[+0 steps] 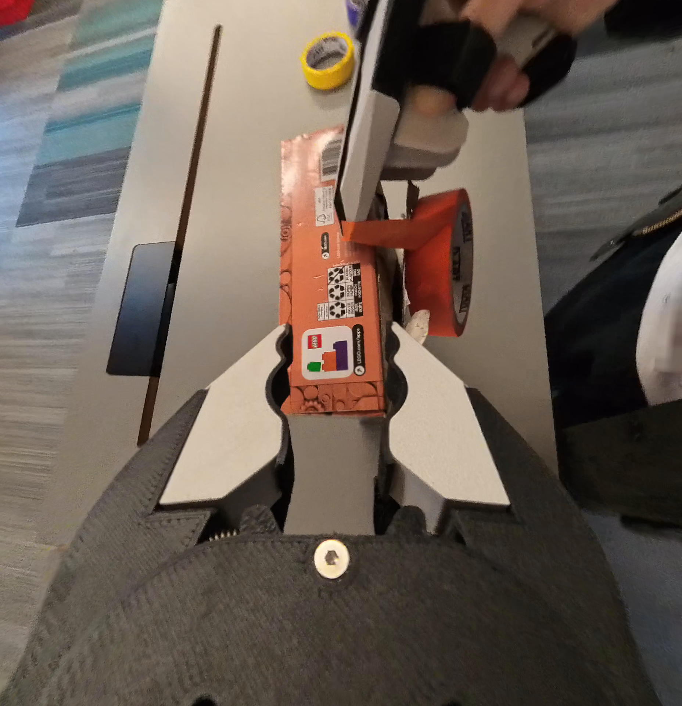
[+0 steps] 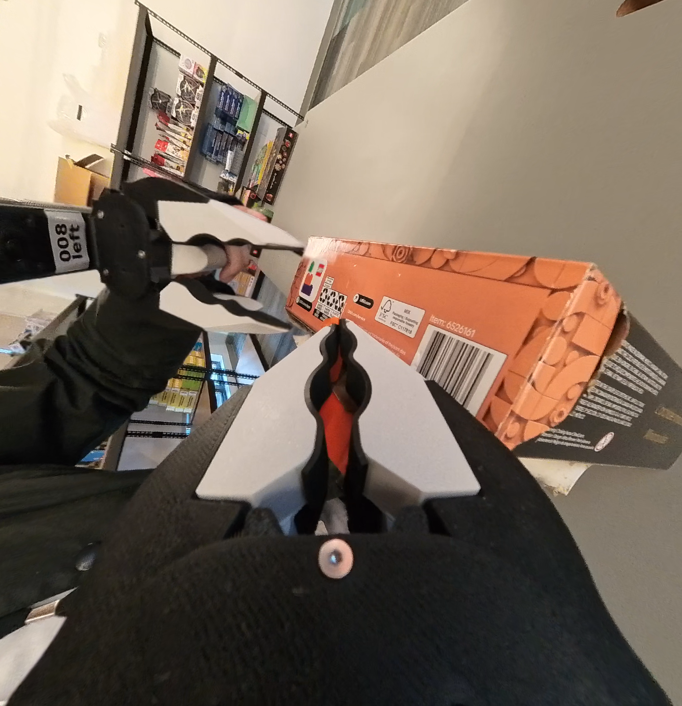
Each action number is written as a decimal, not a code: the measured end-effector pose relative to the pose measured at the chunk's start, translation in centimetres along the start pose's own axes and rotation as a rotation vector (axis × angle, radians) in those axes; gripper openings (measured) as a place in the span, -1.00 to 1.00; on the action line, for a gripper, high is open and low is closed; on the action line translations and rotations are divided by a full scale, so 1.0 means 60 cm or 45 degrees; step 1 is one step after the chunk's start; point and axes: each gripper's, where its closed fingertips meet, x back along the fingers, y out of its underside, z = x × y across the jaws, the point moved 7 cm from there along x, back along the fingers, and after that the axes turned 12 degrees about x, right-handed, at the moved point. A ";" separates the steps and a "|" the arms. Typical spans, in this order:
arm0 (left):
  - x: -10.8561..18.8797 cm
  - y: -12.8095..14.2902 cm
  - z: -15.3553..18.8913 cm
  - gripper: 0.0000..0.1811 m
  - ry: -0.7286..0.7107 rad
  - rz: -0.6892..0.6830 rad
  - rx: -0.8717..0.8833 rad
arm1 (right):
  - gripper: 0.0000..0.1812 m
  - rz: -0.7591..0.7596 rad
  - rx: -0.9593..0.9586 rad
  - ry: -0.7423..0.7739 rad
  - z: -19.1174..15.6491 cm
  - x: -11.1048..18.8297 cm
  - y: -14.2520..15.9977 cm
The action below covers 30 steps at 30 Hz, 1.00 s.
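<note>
Left wrist view: the left gripper [image 1: 336,366] clasps the near end of a long orange cardboard box [image 1: 328,290], one finger on each long side, the box lying along a grey table [image 1: 236,214]. Farther along, the right gripper [image 1: 341,225], gripped by a hand [image 1: 496,57] in a black fingerless glove, comes in from above and pinches the free end of an orange tape strip [image 1: 385,231] right at the top face of the box. The strip runs back to an orange tape roll [image 1: 440,263] standing on edge just beside the box. A yellow tape roll [image 1: 327,60] lies flat farther up the table, a dark tablet [image 1: 141,305] near its left edge.

Right wrist view: the right gripper [image 2: 337,324] is clenched on the orange tape strip [image 2: 333,420], its tips against the barcode face of the orange cardboard box [image 2: 465,305]. The left gripper [image 2: 297,288] straddles the far end of the box. Stocked shelves [image 2: 202,122] line the wall behind.
</note>
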 end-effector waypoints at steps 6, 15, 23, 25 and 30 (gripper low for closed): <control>-0.026 -0.003 0.052 -0.38 -0.210 0.039 -0.026 | -1.00 0.006 0.025 0.000 0.001 -0.001 -0.001; -0.059 0.003 0.056 -0.55 -0.319 0.090 -0.090 | -1.00 0.005 0.034 -0.004 0.001 -0.001 0.000; -0.066 0.005 0.057 -0.58 -0.396 0.093 -0.130 | -1.00 0.024 0.062 -0.039 -0.001 0.002 -0.001; -0.065 0.005 0.051 -0.58 -0.389 0.095 -0.112 | -1.00 0.047 0.087 -0.087 -0.004 0.008 0.000; -0.063 0.004 0.046 -0.62 -0.373 0.102 -0.094 | -1.00 0.117 0.111 -0.208 -0.018 0.031 0.006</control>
